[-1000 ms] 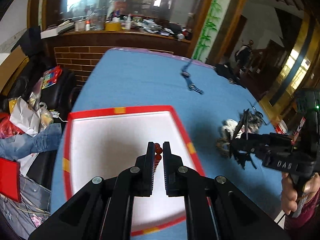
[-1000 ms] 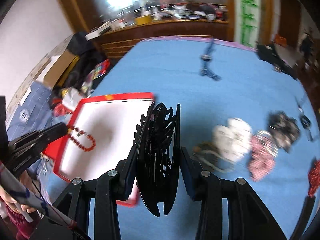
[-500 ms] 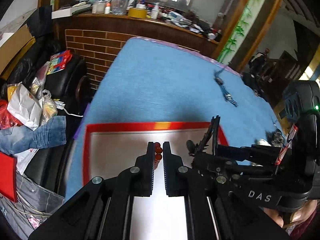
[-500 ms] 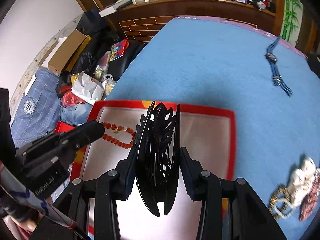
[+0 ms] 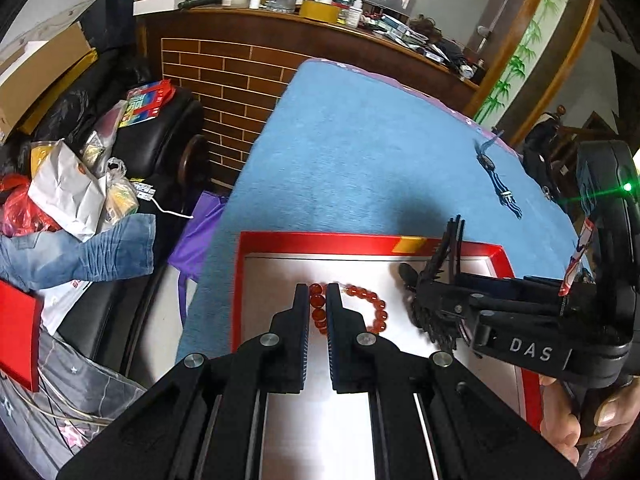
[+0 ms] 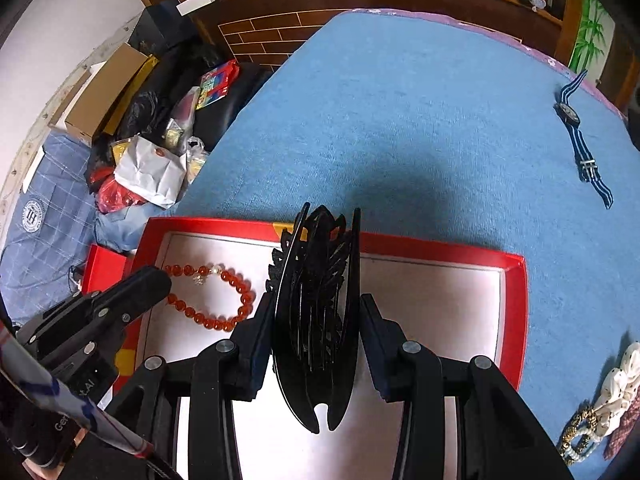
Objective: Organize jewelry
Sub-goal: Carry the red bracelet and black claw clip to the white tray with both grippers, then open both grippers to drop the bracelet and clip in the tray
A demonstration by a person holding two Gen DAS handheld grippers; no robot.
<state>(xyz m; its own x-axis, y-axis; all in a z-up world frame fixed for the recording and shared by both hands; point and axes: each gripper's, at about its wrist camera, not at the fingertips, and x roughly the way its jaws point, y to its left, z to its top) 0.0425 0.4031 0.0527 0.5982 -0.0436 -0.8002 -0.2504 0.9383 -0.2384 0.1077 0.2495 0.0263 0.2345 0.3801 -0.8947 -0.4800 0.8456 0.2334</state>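
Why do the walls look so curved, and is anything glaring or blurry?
Left wrist view: the fisheye lens bows the brick wall, a green light flares on the right gripper, and the tray floor reflects brightly. Right wrist view: the same bulging, dark corners, a soft shadow on the blue tablecloth, and a sharp red bead bracelet.

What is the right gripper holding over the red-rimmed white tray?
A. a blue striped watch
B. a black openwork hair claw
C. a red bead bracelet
B: the right gripper is clamped on the black openwork hair claw above the red-rimmed white tray.
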